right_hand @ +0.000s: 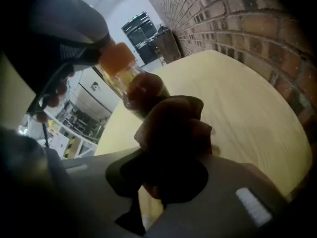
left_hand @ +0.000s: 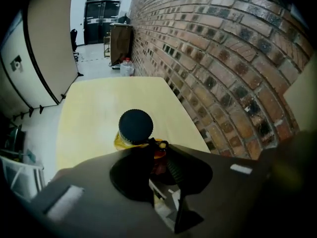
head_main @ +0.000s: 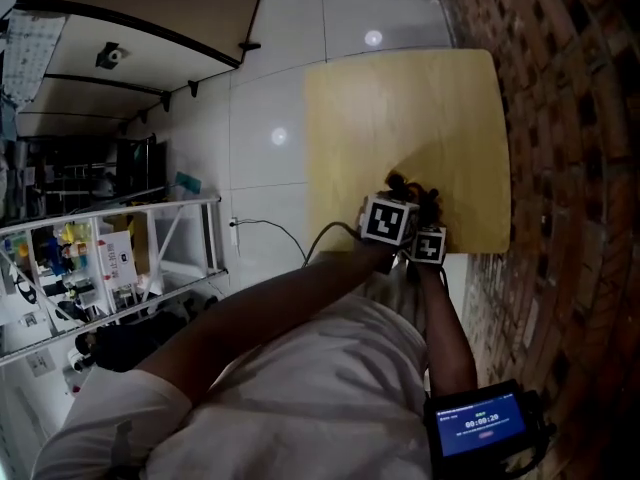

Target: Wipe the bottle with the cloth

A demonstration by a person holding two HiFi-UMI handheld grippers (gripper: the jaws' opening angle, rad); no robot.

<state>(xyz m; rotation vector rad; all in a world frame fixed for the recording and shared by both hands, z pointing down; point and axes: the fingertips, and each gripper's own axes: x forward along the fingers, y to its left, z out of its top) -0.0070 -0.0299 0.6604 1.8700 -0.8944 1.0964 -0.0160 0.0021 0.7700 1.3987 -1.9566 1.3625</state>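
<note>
My left gripper [left_hand: 148,150] is shut on a small bottle [left_hand: 130,139] of yellow liquid with a black cap [left_hand: 135,126], held above the pale wooden table [left_hand: 94,108]. In the right gripper view the bottle [right_hand: 132,83] slants down from the left gripper at upper left. My right gripper [right_hand: 168,148] is shut on a bunched brown cloth [right_hand: 173,125], which presses against the bottle's lower part and hides that end. In the head view both grippers, left [head_main: 398,190] and right [head_main: 432,208], meet at the table's near edge [head_main: 400,108]. The bottle is hidden there behind the marker cubes.
A brick wall [head_main: 560,118] runs close along the table's right side. A metal shelf rack [head_main: 110,258] with small items stands at the left, and a cable [head_main: 275,230] lies on the white tiled floor. A device with a blue screen [head_main: 480,423] sits at the bottom right of the head view.
</note>
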